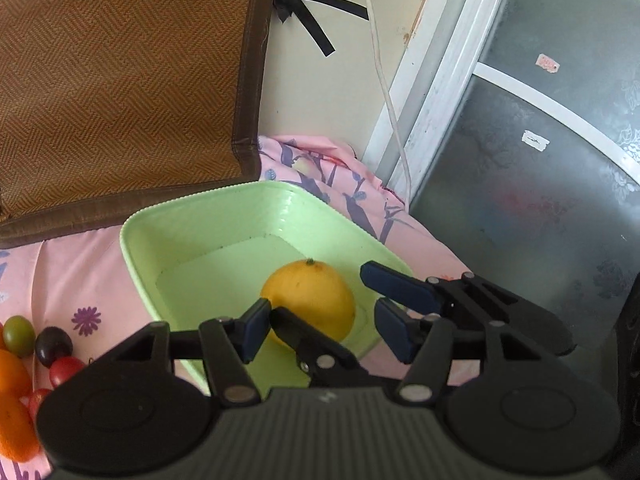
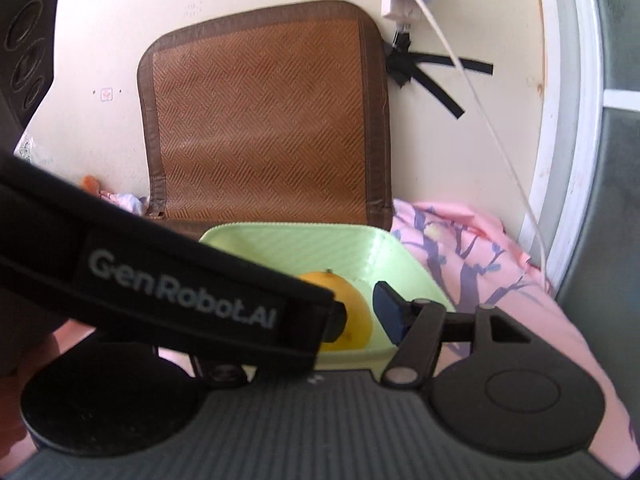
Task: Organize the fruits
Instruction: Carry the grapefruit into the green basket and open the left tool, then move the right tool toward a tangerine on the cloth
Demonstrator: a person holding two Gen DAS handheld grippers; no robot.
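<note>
A yellow-orange citrus fruit [image 1: 310, 300] lies in a light green square basin [image 1: 208, 240] on a pink flowered cloth. My left gripper [image 1: 320, 324] is open, its fingers either side of the fruit near the basin's front rim, not clamped on it. The right gripper's fingers [image 1: 396, 286] reach in from the right beside the fruit. In the right wrist view the fruit [image 2: 352, 312] sits in the basin [image 2: 320, 248]. My right gripper [image 2: 360, 316] looks open; its left finger is hidden behind the left gripper's black body [image 2: 180, 292].
Loose fruit lies left of the basin: a green one [image 1: 18, 334], a dark plum [image 1: 54, 346], red tomatoes [image 1: 64, 368] and oranges [image 1: 12, 400]. A woven brown mat [image 1: 120, 80] leans on the wall behind. A white cable [image 1: 384, 80] hangs down. A frosted glass door [image 1: 540, 160] stands right.
</note>
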